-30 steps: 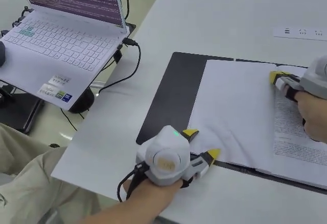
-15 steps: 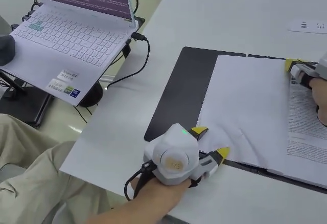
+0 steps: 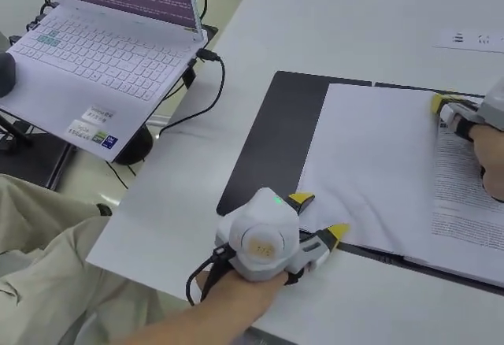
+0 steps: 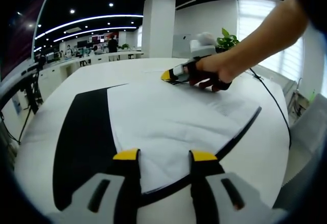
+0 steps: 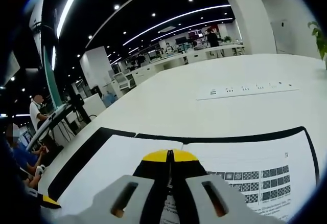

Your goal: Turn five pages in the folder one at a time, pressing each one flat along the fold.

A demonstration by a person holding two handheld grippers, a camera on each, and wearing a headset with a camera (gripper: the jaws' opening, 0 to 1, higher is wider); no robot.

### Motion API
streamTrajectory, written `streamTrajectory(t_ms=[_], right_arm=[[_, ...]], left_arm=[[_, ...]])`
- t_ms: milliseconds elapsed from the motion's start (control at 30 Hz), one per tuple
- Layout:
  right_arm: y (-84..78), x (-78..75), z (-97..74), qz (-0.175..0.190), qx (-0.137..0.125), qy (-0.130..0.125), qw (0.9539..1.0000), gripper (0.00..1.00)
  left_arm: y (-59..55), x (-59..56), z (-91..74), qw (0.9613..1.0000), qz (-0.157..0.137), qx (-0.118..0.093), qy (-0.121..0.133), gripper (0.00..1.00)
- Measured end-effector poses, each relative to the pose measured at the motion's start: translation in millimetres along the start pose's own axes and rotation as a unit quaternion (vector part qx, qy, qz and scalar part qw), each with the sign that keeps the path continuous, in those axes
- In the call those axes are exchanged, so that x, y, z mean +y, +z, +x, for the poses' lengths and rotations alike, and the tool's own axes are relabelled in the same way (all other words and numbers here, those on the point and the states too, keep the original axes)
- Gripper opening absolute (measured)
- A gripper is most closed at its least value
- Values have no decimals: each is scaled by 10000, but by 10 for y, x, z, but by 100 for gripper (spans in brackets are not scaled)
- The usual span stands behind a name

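Note:
An open folder with a black cover (image 3: 272,148) lies on the white table. A blank white page (image 3: 370,156) lies over its left side, with a printed page (image 3: 465,203) to the right. My left gripper (image 3: 319,215) is open at the near edge. In the left gripper view the blank page's (image 4: 163,116) lower corner lies between its yellow fingertips (image 4: 126,155). My right gripper (image 3: 441,105) is shut, its tip resting at the far end of the fold; its view has the shut jaws over the fold between blank page (image 5: 127,152) and printed page (image 5: 255,173). The right gripper (image 4: 171,75) also appears in the left gripper view.
A white laptop (image 3: 102,61) on a stand sits off the table's left edge, its black cable (image 3: 201,105) trailing down. A white power strip (image 3: 472,39) lies on the table beyond the folder. The person's knees are below the near table edge.
The head camera has shifted a little; both grippers stay where they were on the folder.

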State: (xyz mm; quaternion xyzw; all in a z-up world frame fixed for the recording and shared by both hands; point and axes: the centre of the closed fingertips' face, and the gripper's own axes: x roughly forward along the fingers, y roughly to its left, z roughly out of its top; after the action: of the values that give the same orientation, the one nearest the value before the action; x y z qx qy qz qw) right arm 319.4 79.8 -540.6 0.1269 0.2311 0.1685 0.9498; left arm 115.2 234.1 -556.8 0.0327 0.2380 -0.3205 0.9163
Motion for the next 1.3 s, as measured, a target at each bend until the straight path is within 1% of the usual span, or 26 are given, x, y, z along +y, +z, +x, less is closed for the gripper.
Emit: streamTrajectory(t_ms=[67, 133, 233, 333, 367, 567, 667, 767, 800, 1067, 1300], right_arm=[[-38, 66, -89, 12, -3, 41, 10000, 0], [-63, 102, -142, 13, 2, 84, 10000, 0], [-90, 51, -128, 38, 22, 108, 9999, 0], [-102, 50, -145, 67, 39, 130, 9999, 0], [-118, 86, -191, 51, 43, 136, 9999, 0], [-222, 185, -357, 92, 66, 181, 9998, 0], [-282, 253, -456, 22, 72, 207, 9998, 0], [-320, 297, -530, 57, 72, 205, 9997, 0], [-339, 319, -555, 19, 84, 209, 9997, 0], [-436, 430, -728, 48, 136, 254, 9996, 0], [-521, 497, -882, 76, 177, 260, 9995, 0]], left_arm=[[1, 4, 6, 10000, -11, -7, -8, 37], [1, 8, 11, 10000, -3, -5, -9, 37], [1, 11, 19, 10000, 5, -5, -14, 37], [5, 9, 22, 10000, 18, -4, -9, 37], [6, 9, 24, 10000, 16, -6, -9, 37], [7, 10, 24, 10000, 29, 2, -13, 37], [8, 12, 19, 10000, 30, -4, -15, 37], [9, 17, 16, 10000, 31, -10, -18, 37], [9, 18, 14, 10000, 37, -3, -16, 36], [15, 15, 3, 10000, 35, 2, -27, 36], [24, 10, -4, 10000, 25, -4, -32, 36]])
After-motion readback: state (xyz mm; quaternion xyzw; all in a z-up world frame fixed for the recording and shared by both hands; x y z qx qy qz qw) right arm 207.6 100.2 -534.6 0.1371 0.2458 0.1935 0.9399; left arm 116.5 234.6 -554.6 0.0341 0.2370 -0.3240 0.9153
